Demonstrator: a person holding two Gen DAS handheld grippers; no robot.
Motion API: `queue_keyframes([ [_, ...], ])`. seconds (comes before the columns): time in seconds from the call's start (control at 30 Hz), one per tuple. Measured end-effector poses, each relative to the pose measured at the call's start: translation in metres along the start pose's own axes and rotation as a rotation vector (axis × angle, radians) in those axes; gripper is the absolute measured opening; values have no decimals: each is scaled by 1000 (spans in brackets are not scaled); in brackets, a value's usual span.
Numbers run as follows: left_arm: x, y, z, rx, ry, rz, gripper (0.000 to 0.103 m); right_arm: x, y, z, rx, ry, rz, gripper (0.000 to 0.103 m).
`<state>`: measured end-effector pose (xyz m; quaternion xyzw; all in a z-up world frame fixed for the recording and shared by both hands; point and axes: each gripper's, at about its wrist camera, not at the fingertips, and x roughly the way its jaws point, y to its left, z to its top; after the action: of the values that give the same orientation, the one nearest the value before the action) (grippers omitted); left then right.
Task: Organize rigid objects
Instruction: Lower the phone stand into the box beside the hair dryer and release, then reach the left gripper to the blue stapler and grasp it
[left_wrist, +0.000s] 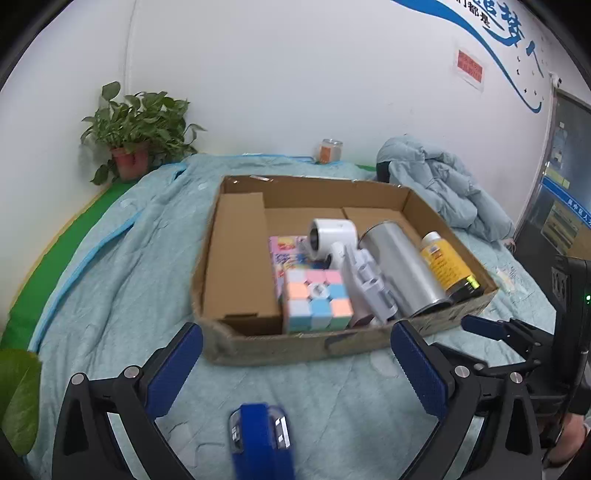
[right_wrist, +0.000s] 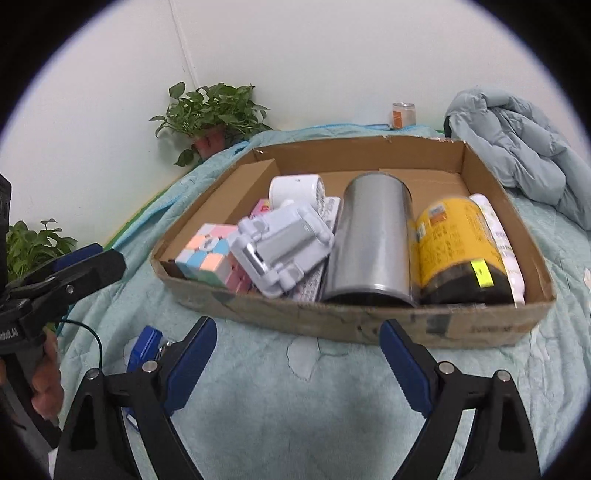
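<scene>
Stapler (left_wrist: 262, 439), blue and lying on the bed just before the cardboard box (left_wrist: 280, 347), is best straddled squarely by the released left gripper (left_wrist: 295, 362) fingers, right gripper (right_wrist: 299, 363) likewise spread empty.

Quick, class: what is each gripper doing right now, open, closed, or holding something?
Left gripper: open, holding nothing; a blue stapler lies below it.
Right gripper: open, holding nothing.
</scene>
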<state>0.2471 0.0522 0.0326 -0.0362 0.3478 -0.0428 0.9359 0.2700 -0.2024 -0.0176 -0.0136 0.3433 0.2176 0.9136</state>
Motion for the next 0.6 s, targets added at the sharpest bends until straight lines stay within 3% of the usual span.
queue_keyframes([
  [0.13, 1, 34, -19, -74, 111, -21, 102, 0, 2, -17, 34, 44, 53, 90],
  [0.23, 13, 60, -39, -153, 212, -87, 102, 7, 21, -34, -17, 117, 149, 90],
  [0.3, 23, 73, -57, -195, 253, -79, 102, 13, 36, -47, -42, 167, 220, 90],
  [0.4, 35, 77, -78, -212, 324, -93, 100, 15, 56, -62, -63, 216, 286, 90],
  [0.53, 43, 67, -91, -184, 389, -63, 99, 11, 59, -68, -46, 220, 293, 90],
  [0.6, 48, 55, -94, -173, 428, -113, 98, 9, 56, -73, -38, 231, 283, 90],
])
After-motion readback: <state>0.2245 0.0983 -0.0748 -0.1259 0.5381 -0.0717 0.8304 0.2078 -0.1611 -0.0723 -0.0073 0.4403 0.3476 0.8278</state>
